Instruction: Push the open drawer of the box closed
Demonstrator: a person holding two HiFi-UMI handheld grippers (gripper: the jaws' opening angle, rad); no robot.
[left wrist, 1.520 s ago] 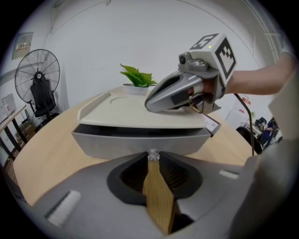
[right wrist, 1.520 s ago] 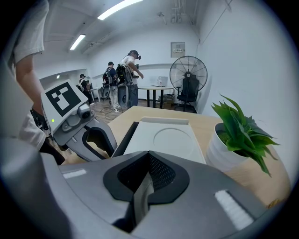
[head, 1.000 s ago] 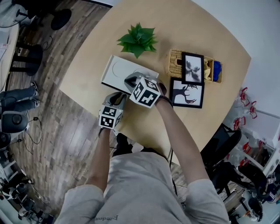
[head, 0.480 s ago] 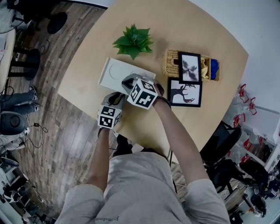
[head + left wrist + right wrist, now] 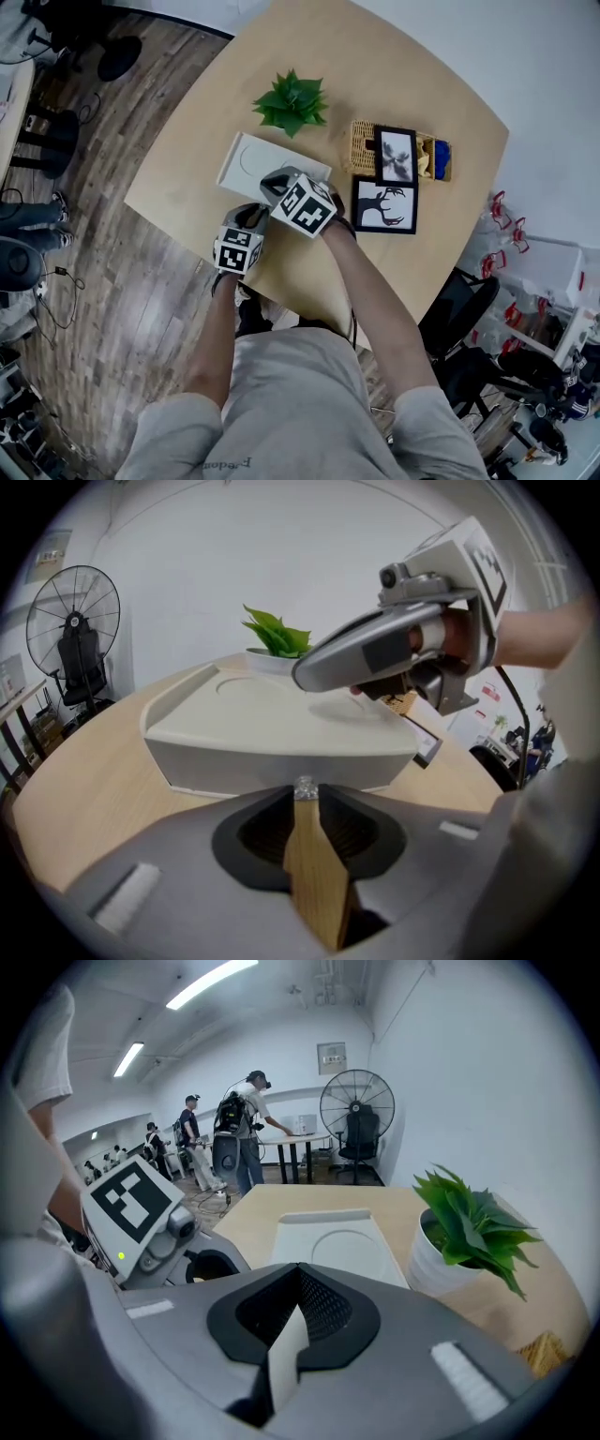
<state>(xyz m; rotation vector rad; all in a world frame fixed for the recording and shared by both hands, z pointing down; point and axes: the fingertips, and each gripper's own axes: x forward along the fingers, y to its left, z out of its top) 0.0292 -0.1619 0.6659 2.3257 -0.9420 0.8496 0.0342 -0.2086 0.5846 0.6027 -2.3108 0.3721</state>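
A flat white box (image 5: 251, 159) lies on the round wooden table (image 5: 412, 84). In the left gripper view its front face (image 5: 281, 759) fills the middle, and the drawer's small clear knob (image 5: 305, 787) sits between the tips of my left gripper (image 5: 305, 797). That gripper is shut on the knob. The drawer front looks about flush with the box. My right gripper (image 5: 298, 1274) is shut and empty. It hovers over the near right part of the box top (image 5: 333, 1241). In the head view the left gripper (image 5: 249, 214) is at the box's near edge, the right gripper (image 5: 272, 180) just above it.
A potted green plant (image 5: 292, 101) stands behind the box. To the right are a wicker basket (image 5: 360, 147) and two black picture frames (image 5: 384, 206). The table's edge runs close below the left gripper. Beyond the table stand a floor fan (image 5: 356, 1110) and people.
The head view has shifted slightly. Both grippers stay at the box's near edge, and I cannot see the drawer move.
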